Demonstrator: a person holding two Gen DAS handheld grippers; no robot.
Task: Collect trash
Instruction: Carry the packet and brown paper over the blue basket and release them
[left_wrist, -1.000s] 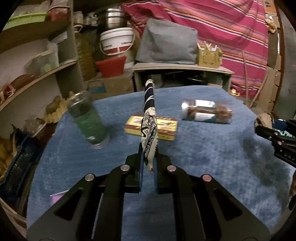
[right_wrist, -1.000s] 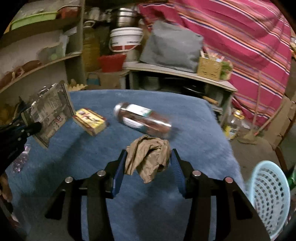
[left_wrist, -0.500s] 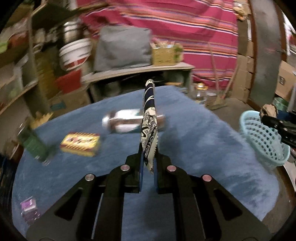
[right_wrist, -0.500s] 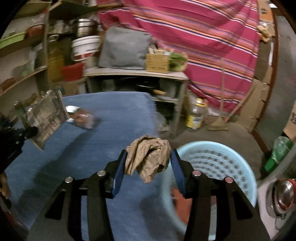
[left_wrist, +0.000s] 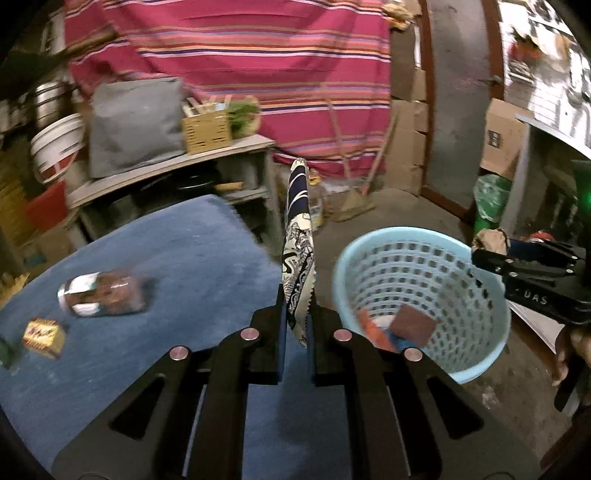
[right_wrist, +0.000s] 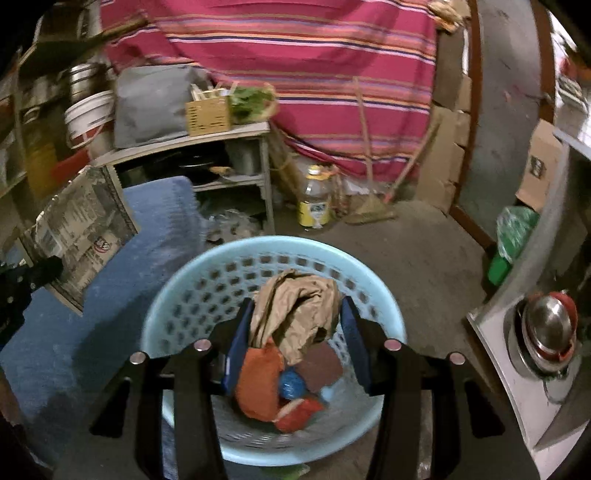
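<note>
- Brown crumpled paper sits clenched between the jaws of our right gripper, which now hangs directly over the light blue basket; half a second ago the basket lay ahead of us and only partly under the jaws.
- Our left gripper holds its jaws clenched on a flat printed wrapper, dark blue and cream, standing upright on edge, exactly as it did a second ago.
- In the left wrist view the basket has come much nearer, just right of the wrapper, where earlier it sat at the far right edge.
- Red, orange, blue and brown scraps already lie in the bottom of the basket.
- The blue desk has slid off to the left in both views; a jar lying on its side and a small yellow box remain on it, both blurred.
- The green jar seen a second ago is nearly out of frame at the left edge.
- From the right wrist view the wrapper's silvery back shows fine print and a small round logo, too blurred for us to read.
- On the side of the right gripper we read white letters "DAS".
- A yellow-labelled bottle stands on the floor beyond the basket; its label is unreadable.
</note>
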